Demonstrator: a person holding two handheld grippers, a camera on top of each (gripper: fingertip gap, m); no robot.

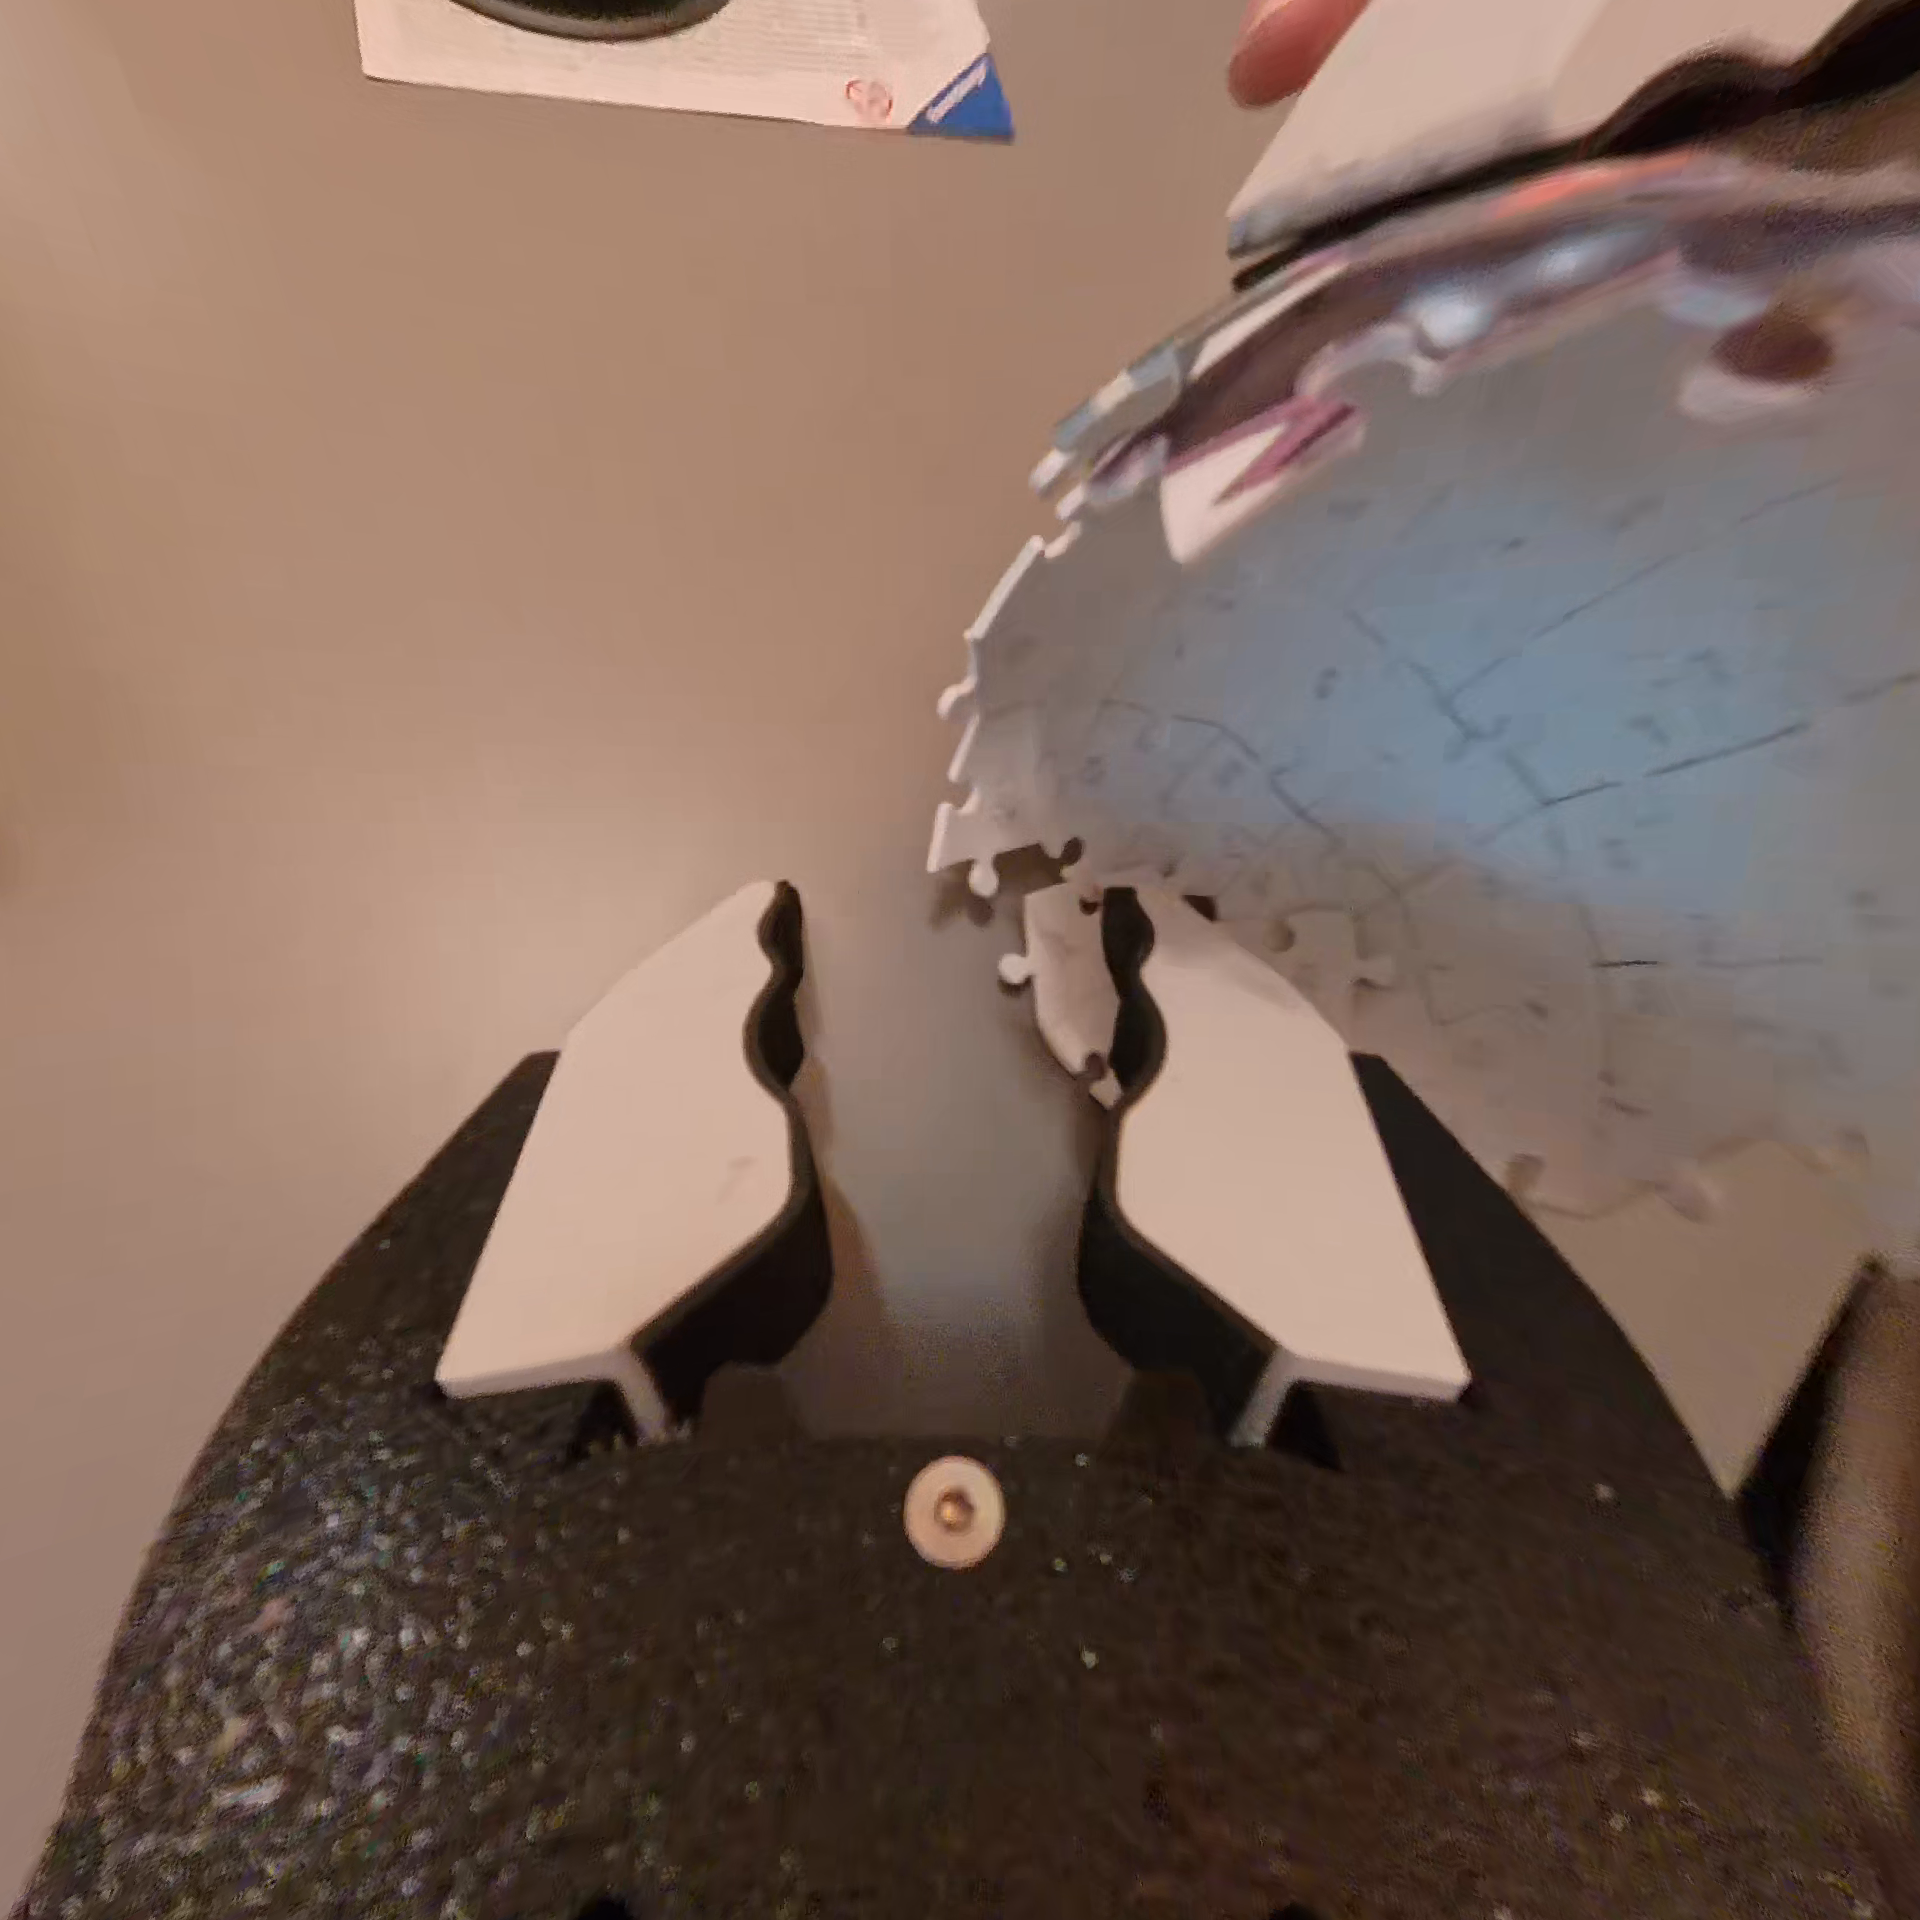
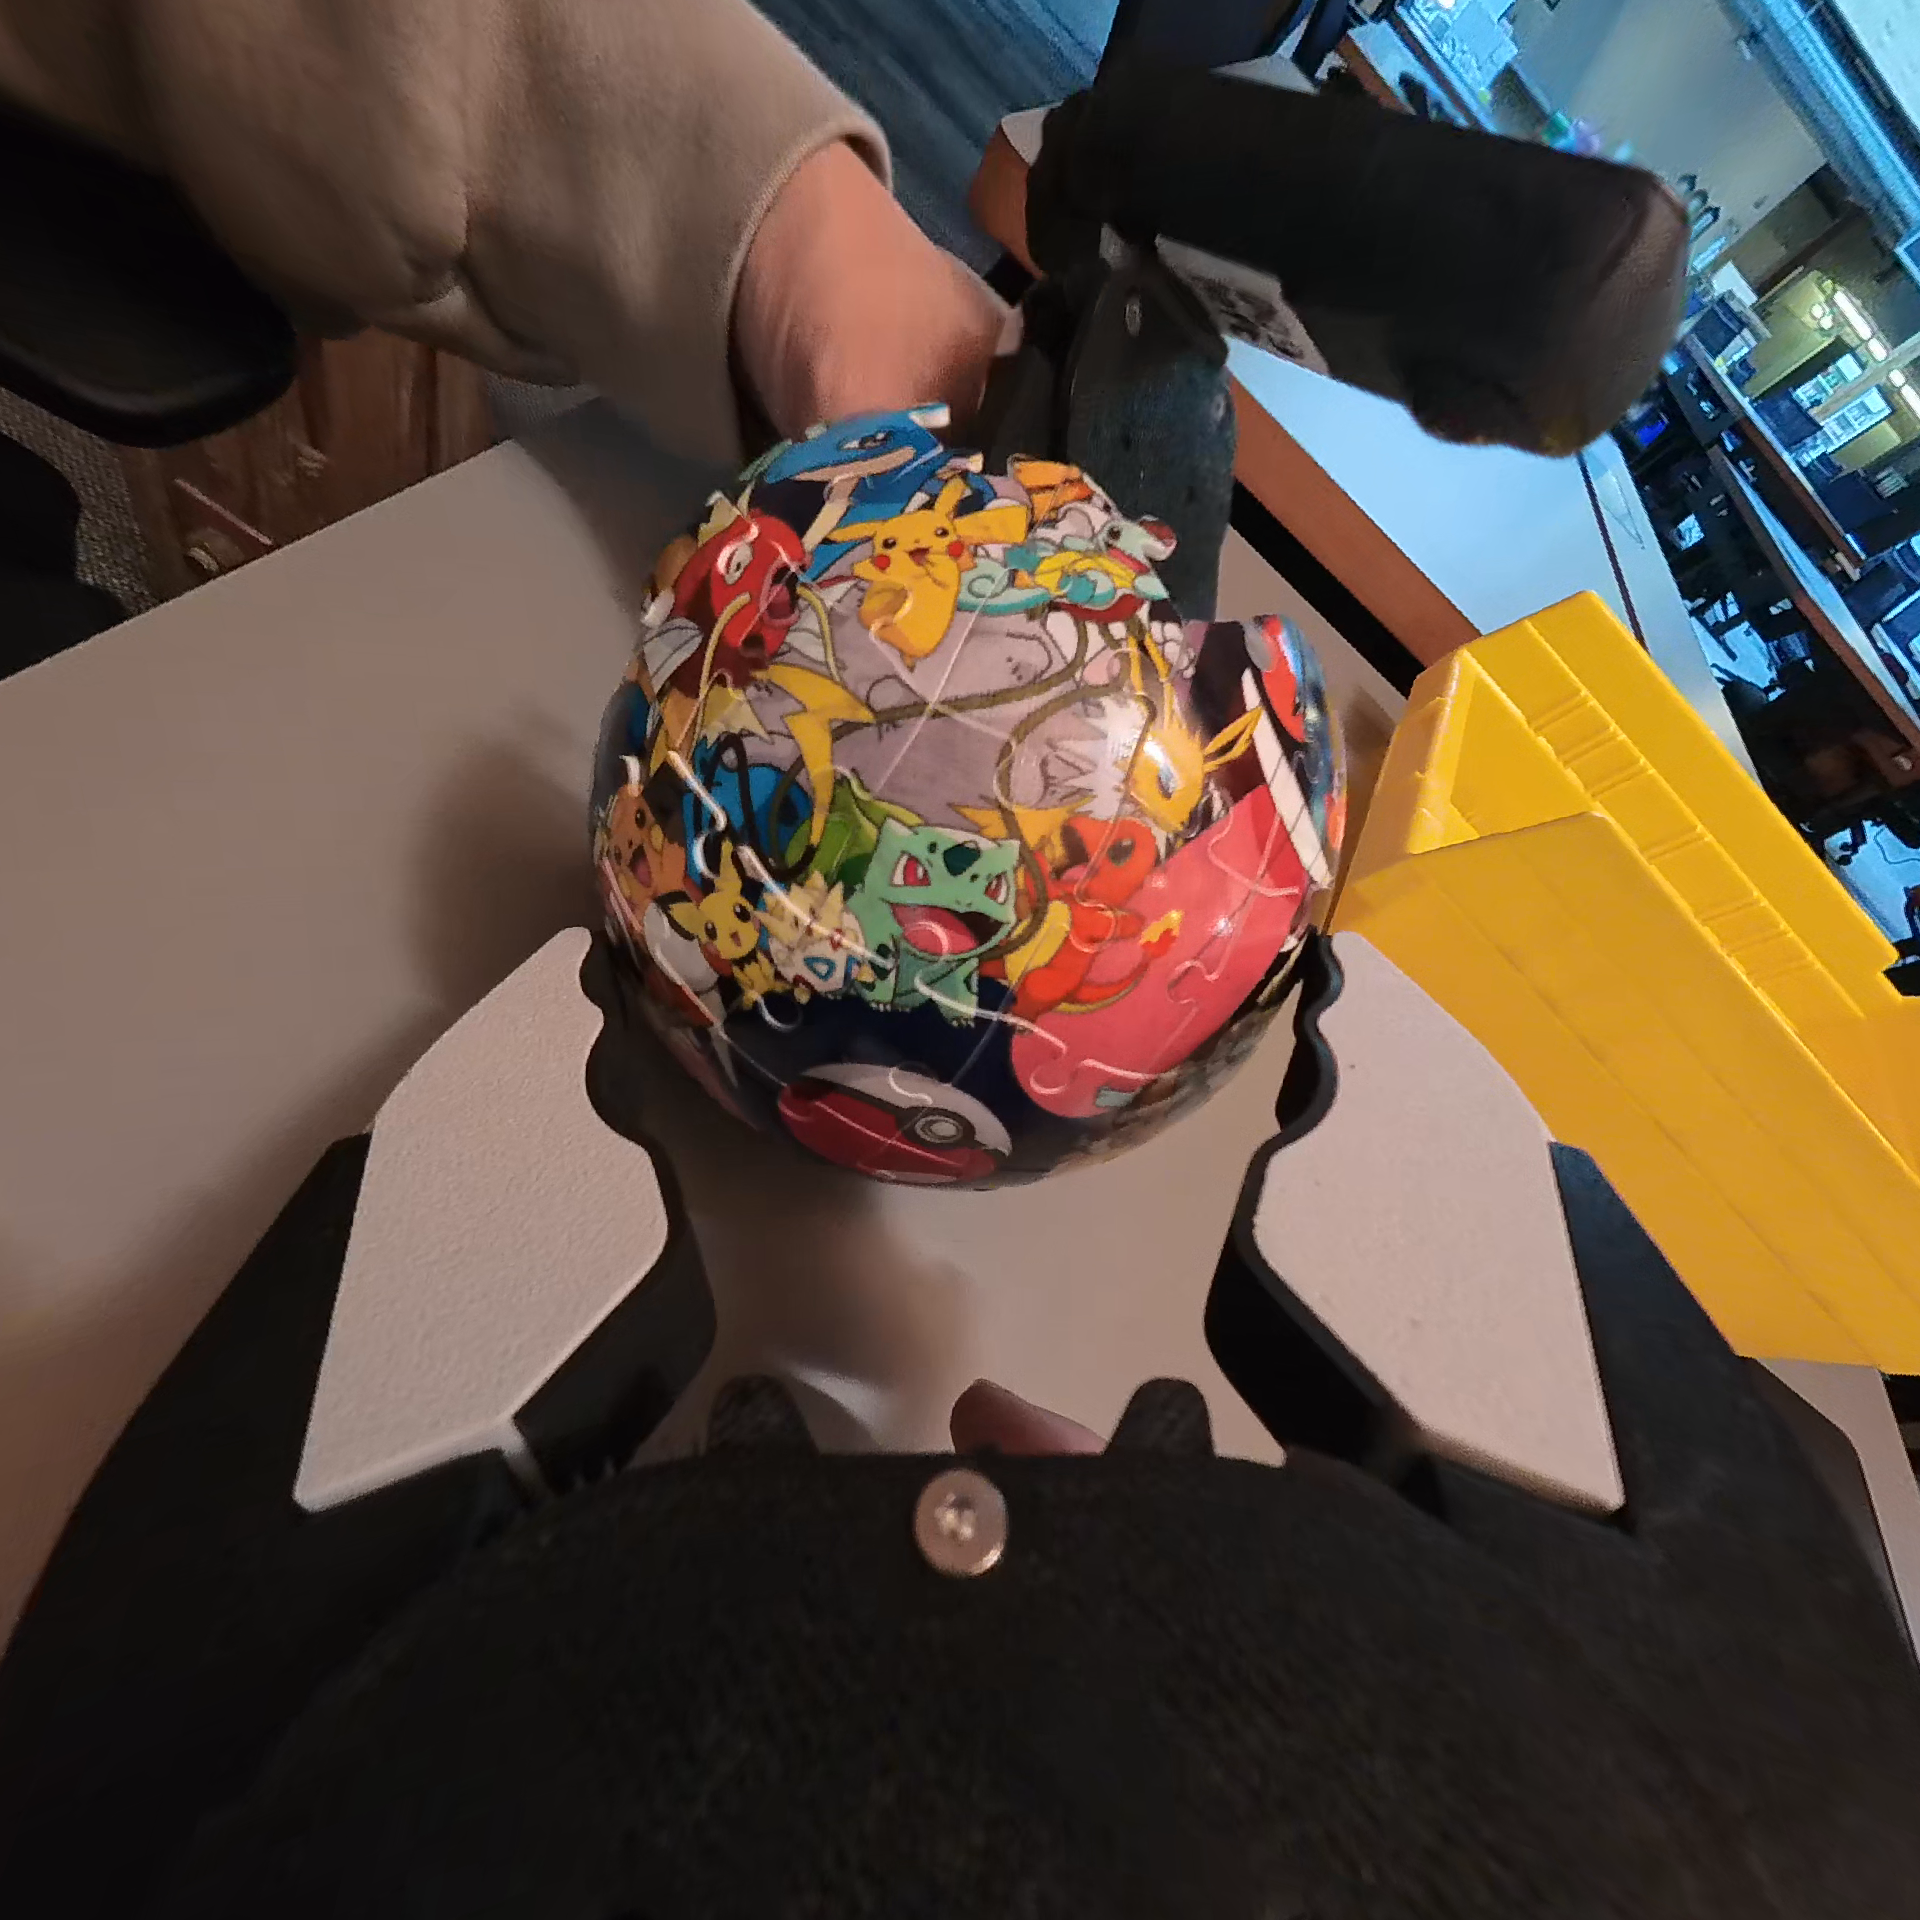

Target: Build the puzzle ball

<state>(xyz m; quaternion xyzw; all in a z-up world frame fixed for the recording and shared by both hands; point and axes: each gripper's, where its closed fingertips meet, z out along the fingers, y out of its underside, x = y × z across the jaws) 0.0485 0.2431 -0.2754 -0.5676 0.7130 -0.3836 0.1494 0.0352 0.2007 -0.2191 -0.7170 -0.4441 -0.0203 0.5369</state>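
The puzzle ball (image 2: 935, 831) is a partly built sphere with colourful cartoon figures. My right gripper (image 2: 961, 987) is shut on it, one finger on each side, and holds it above the table. In the left wrist view I see the ball's white inner side (image 1: 1455, 779) with a jagged open rim. My left gripper (image 1: 951, 935) is open right at that rim. A loose-looking white puzzle piece (image 1: 1065, 987) hangs at the rim against the inner pad of its right finger. The left gripper also shows behind the ball in the right wrist view (image 2: 1122, 343).
A yellow plastic bin (image 2: 1610, 987) stands just right of the ball. A printed leaflet (image 1: 675, 62) lies at the far side of the beige table (image 1: 416, 520). A person's hand and sleeve (image 2: 468, 187) are behind the ball.
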